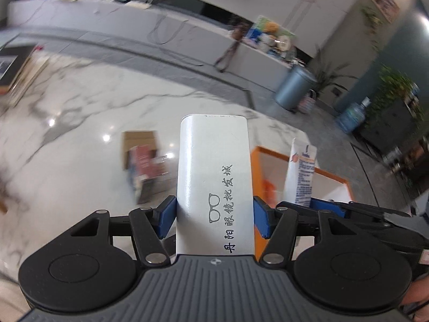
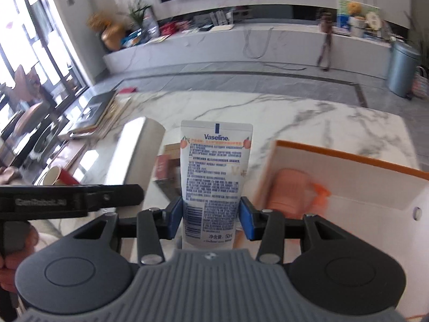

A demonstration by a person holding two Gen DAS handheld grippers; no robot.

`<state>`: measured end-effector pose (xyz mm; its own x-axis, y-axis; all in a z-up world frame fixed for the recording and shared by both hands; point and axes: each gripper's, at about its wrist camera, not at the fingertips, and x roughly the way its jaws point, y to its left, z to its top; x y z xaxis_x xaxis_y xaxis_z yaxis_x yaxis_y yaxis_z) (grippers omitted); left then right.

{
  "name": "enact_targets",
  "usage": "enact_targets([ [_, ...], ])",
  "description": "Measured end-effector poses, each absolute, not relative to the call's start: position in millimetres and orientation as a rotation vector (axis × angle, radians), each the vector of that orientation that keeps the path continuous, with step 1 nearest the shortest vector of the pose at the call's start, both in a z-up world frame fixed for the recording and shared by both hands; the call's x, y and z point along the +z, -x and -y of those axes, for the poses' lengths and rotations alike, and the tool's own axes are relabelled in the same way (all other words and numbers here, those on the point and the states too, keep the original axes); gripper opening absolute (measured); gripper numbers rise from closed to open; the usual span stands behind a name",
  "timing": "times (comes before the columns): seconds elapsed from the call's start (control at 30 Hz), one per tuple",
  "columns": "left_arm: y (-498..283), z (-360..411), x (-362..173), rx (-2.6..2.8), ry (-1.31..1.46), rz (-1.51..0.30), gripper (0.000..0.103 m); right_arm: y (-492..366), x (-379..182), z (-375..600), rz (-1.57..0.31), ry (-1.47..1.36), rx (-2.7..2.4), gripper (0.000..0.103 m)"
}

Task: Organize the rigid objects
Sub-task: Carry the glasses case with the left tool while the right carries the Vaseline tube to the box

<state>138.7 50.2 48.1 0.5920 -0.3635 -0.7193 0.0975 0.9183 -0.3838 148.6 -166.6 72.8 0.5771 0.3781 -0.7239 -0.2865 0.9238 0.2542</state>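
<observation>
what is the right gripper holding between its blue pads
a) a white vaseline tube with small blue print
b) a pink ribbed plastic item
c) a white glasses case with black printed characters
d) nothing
a: in the right wrist view the right gripper has its blue pads pressed on both sides of the white Vaseline tube, while the white glasses case sits in the left gripper.
</observation>
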Motion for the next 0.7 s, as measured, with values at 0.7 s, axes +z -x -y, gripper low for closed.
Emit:
enact_targets([
  [0.7, -195, 123, 7, -0.536, 0.182, -1.096, 0.069, -148, 26, 328, -0.927, -0.191, 0.126, 0.046],
])
